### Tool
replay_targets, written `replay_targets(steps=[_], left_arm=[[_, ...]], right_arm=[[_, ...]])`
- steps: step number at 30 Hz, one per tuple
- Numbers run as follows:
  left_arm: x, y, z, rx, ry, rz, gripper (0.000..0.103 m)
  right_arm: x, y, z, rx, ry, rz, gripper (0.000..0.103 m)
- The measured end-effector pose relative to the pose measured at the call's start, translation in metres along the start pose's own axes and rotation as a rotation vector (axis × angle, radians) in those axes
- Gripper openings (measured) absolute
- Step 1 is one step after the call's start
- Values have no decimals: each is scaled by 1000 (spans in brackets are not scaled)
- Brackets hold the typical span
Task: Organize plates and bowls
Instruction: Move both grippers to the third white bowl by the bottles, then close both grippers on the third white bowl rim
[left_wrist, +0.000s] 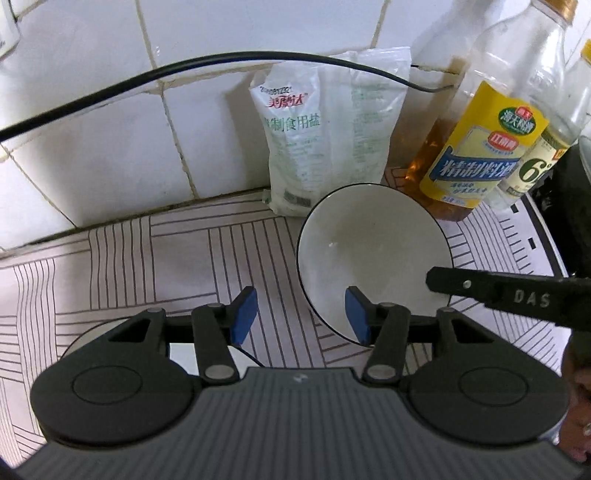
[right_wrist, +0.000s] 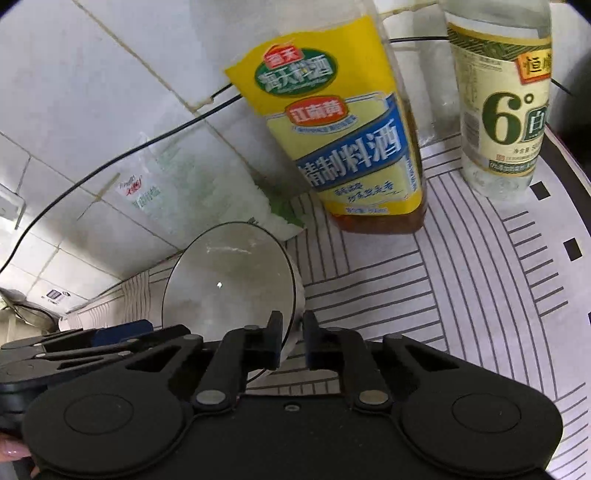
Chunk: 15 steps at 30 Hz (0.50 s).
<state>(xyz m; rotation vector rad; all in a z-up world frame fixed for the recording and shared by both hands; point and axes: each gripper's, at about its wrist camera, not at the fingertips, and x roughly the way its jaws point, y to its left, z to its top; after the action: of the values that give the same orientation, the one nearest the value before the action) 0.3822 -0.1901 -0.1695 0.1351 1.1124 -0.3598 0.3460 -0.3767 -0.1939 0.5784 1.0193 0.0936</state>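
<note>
Right hand-held gripper (right_wrist: 293, 341) was clamped on the near rim of a white bowl (right_wrist: 229, 280), tilted on the lined tabletop (right_wrist: 461, 295). Left hand-held gripper (left_wrist: 301, 314) stood open, empty, one pad over the bowl's left edge. Salt bag (left_wrist: 328, 129), yellow-labelled bottle (right_wrist: 351, 147), vinegar bottle (right_wrist: 506, 110) stood beyond, against the tiled wall (left_wrist: 110, 129).

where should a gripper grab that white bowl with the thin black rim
By the rim, one finger inside and one outside, as the right gripper does now. The white black-rimmed bowl is deep and round, too wide to straddle, and its near edge faces away from the bottles.
</note>
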Motion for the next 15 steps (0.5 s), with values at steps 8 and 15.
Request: replay_targets(steps=[8, 15], left_arm=[[9, -4, -5, -51, 38, -44, 30], [9, -8, -9, -120, 55, -56, 15]], right_arm=[[-2, -15, -4, 27, -5, 15, 7], [-4, -21, -6, 26, -12, 61, 9]])
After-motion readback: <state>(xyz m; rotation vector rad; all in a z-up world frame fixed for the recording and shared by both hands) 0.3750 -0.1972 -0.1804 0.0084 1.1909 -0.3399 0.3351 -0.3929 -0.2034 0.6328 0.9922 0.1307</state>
